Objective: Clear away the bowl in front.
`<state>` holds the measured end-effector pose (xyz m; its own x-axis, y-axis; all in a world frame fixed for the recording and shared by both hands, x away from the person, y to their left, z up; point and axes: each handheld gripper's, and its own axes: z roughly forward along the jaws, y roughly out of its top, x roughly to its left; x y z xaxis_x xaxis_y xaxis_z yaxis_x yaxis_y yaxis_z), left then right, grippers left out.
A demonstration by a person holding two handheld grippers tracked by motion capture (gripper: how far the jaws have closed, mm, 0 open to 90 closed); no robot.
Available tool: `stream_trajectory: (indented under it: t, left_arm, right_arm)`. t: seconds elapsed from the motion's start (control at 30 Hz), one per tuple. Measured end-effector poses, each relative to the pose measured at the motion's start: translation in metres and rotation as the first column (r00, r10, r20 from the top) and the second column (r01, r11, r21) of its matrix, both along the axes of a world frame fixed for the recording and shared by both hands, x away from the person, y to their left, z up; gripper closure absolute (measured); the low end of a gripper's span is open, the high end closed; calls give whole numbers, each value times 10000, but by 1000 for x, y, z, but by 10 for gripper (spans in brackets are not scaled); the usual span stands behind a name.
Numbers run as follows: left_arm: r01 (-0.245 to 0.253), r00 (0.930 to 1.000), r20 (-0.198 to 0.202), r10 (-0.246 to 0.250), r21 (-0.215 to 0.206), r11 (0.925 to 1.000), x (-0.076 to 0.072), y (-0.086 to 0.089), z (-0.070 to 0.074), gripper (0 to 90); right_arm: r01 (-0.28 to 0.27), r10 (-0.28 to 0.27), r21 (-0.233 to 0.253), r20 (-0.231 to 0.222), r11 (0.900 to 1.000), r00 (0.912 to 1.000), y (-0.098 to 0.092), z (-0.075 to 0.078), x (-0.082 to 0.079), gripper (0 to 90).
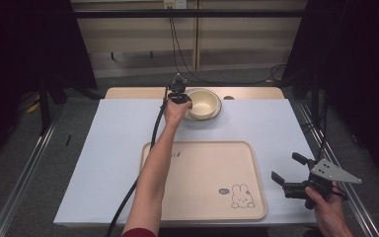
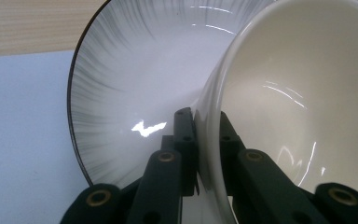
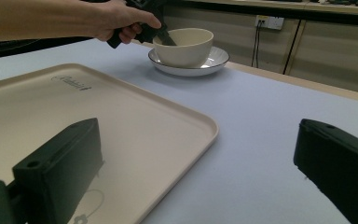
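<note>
Far edge of the table, centre: a cream bowl (image 1: 202, 102) sits inside a shallow dark-rimmed plate (image 1: 215, 114), both on the pale blue mat (image 1: 113, 148).

Left gripper (image 1: 179, 98) is at the bowl's near-left rim. In the left gripper view its jaws straddle the bowl wall (image 2: 209, 154) — one jaw outside, over the plate's striped well (image 2: 121, 93), one inside the bowl — pressed onto the wall, pinching it. The left arm (image 1: 153, 173) runs long and nearly straight from the bottom edge across the tray's left part, hand (image 1: 174, 112) wrapped round the grip, cable trailing alongside.

The relation that matters: the bowl rides on the plate, not on the mat, and the grip is on one side of the rim only. Any lift likely needs to go straight up to clear the plate's lip; a tilt toward the free side seems possible.

Cream tray (image 1: 256, 197) with a rabbit print (image 1: 241, 196) lies between bowl and person, bare.

Right gripper (image 1: 288, 183) is held off the tray's near-right corner, jaws spread wide, nothing between them — well apart from the bowl.
</note>
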<state>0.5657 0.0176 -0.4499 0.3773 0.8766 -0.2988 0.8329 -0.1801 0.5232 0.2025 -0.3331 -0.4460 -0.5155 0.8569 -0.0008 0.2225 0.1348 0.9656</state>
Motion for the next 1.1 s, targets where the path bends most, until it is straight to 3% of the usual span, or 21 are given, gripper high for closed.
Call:
stream_trajectory:
  t: [0.1, 0.23, 0.43, 0.63, 1.1]
  left_arm:
    - [-7, 10000, 41, 7, -21, 10000, 0, 0, 1, 841]
    - [-218, 9997, -120, 213, -369, 9991, -1, 3, 1, 839]
    - [-361, 9993, -46, 360, -278, 9990, -4, 1, 3, 837]
    - [-512, 9987, -22, 512, -551, 9972, -5, 1, 7, 837]
    - [-292, 9993, 206, 308, -748, 9968, -10, 9, 18, 837]
  right_arm:
    - [4, -4, -16, 34, 10000, 10000, 0, 0, 1, 8]
    - [58, -58, 11, -8, 10000, 10000, 0, 0, -1, 8]
    - [10, -9, 33, -72, 10000, 10000, 0, -1, -1, 8]
    - [13, -13, 70, -46, 10000, 10000, 1, -1, 0, 8]
    - [25, -25, 52, -7, 10000, 10000, 0, -1, -1, 8]
